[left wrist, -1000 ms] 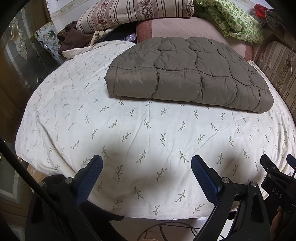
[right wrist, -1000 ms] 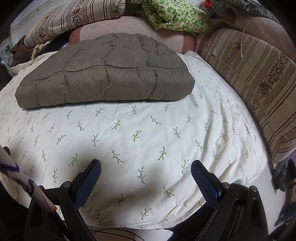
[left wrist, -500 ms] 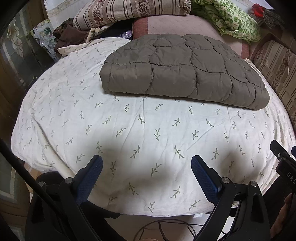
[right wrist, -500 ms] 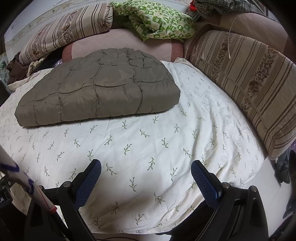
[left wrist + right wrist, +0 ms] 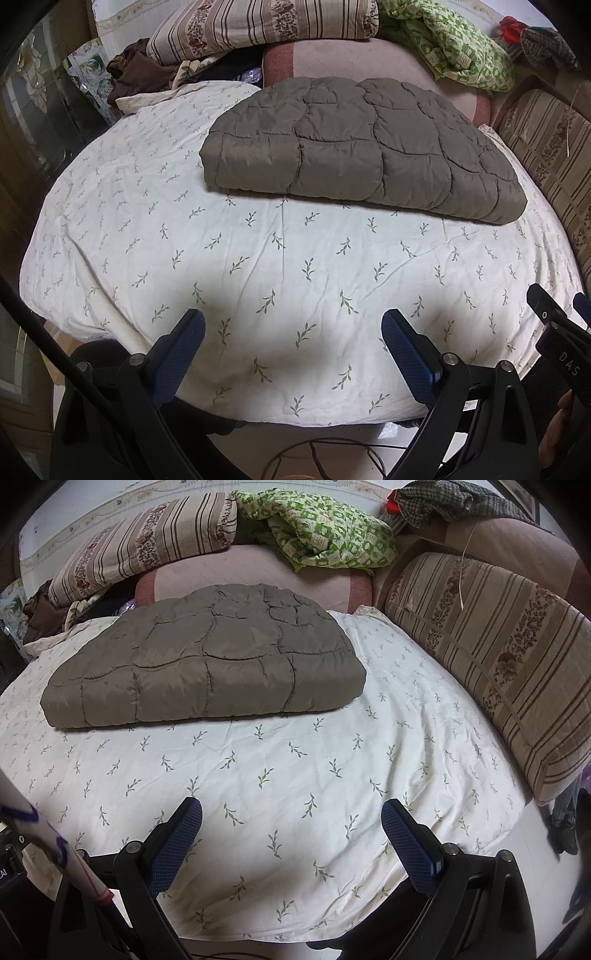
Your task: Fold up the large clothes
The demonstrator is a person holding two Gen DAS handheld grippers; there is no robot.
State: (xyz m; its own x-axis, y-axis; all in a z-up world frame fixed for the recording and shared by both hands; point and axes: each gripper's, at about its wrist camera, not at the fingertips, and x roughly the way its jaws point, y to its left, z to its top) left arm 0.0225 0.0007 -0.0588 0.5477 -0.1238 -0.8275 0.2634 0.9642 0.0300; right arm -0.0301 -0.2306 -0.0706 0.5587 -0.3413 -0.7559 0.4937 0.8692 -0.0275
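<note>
A folded grey-brown quilted garment (image 5: 362,147) lies flat on the far half of the bed; it also shows in the right wrist view (image 5: 207,661). The bed has a white sheet with a green sprig print (image 5: 258,266). My left gripper (image 5: 291,332) is open and empty, held over the near edge of the bed, well short of the garment. My right gripper (image 5: 291,819) is open and empty, also over the near edge. The right gripper's tip shows at the right edge of the left wrist view (image 5: 557,325).
Striped pillows (image 5: 140,550), a green patterned blanket (image 5: 325,531) and a pink cushion (image 5: 251,572) pile at the head of the bed. A long striped bolster (image 5: 498,657) runs along the right side. Dark clothes (image 5: 136,74) lie at the far left. A cable lies on the floor (image 5: 325,458).
Both grippers have drawn back and risen away from the garment, so more of the bed and its near edge shows. The garment has not moved. Both stay open.
</note>
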